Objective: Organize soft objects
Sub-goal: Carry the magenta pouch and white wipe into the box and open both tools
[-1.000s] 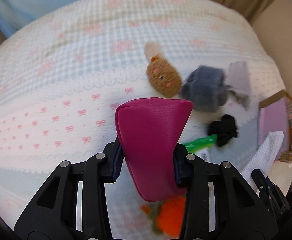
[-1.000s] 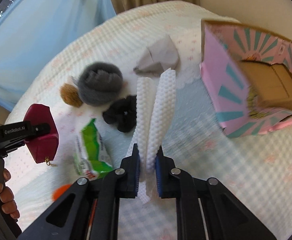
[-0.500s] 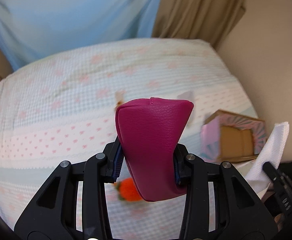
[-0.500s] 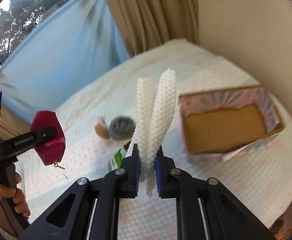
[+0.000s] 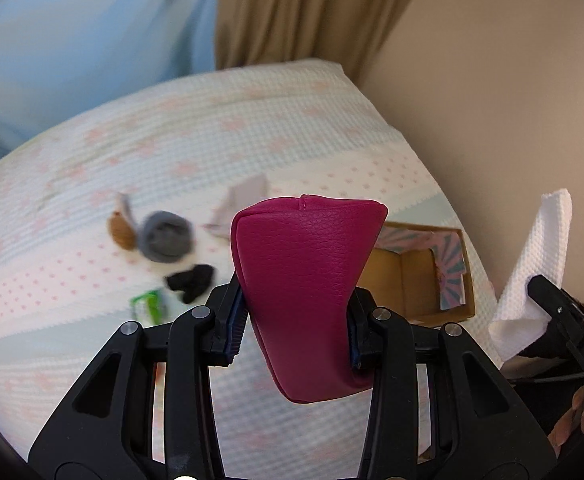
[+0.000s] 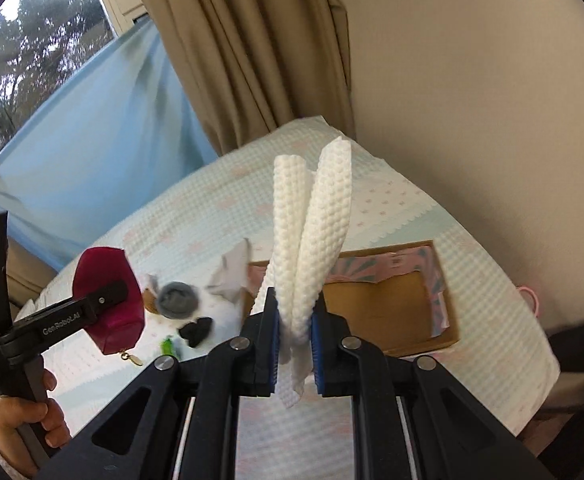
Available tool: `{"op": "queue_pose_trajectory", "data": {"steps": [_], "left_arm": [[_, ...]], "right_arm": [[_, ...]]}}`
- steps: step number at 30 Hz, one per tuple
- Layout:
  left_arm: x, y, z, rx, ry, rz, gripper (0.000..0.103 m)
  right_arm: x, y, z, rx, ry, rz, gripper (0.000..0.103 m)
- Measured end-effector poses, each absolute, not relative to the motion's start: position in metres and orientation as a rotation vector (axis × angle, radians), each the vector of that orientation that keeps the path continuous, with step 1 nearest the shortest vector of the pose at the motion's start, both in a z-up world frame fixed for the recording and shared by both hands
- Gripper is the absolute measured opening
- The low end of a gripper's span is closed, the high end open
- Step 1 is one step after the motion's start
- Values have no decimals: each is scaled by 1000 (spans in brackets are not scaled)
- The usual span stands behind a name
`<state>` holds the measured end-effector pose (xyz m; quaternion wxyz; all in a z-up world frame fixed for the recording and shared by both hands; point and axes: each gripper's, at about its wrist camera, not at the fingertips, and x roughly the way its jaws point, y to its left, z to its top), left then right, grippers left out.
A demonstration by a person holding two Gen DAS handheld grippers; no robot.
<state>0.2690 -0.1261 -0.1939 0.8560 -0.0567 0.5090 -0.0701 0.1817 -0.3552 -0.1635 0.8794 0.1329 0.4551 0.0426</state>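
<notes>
The left gripper [image 5: 294, 328] is clamped on a magenta pouch [image 5: 304, 280], its pads pressing the pouch's two sides; the pouch stands up between the fingers, wide end at 12 o'clock. In the right wrist view the same pouch [image 6: 108, 300] hangs at 9 o'clock, above the bed, with a small gold charm [image 6: 131, 358] dangling under it, and a hand [image 6: 24, 416] grips the handle at 8 o'clock.

The right gripper [image 6: 295, 342] is closed on a white waffle cloth [image 6: 312, 232], folded so two rolls rise toward 12 o'clock. From the left wrist view that cloth [image 5: 532, 280] shows at 3 o'clock, off the bed's edge.

Both grippers are held in the air above a bed [image 5: 252, 120] with a pale checked cover. On the bed lies an open cardboard box [image 5: 424, 276] with pink-and-teal flaps, just right of the pouch in the left wrist view; in the right wrist view the box [image 6: 388, 308] sits right behind the cloth.

At 9 to 10 o'clock in the left wrist view, blurred, lie a grey fuzzy ball [image 5: 166, 236] touching a brown plush [image 5: 121, 230], a black bundle [image 5: 191, 282] below them, a green packet [image 5: 148, 306] and a pale grey cloth [image 5: 240, 204].
</notes>
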Motion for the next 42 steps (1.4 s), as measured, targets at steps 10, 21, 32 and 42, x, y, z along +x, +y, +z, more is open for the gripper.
{"op": "queue_pose_trajectory", "data": {"steps": [10, 21, 32, 42], "left_arm": [[307, -217, -287, -69, 1224, -134, 35], [345, -255, -383, 72, 1397, -160, 35], [342, -261, -401, 143, 1414, -179, 103], [337, -256, -393, 201, 1404, -173, 103]], "right_arm": [[243, -428, -258, 291, 1189, 164, 12], [296, -432, -357, 332, 1391, 195, 12], [313, -420, -393, 338, 1474, 186, 39], [315, -413, -391, 315, 1427, 212, 103]]}}
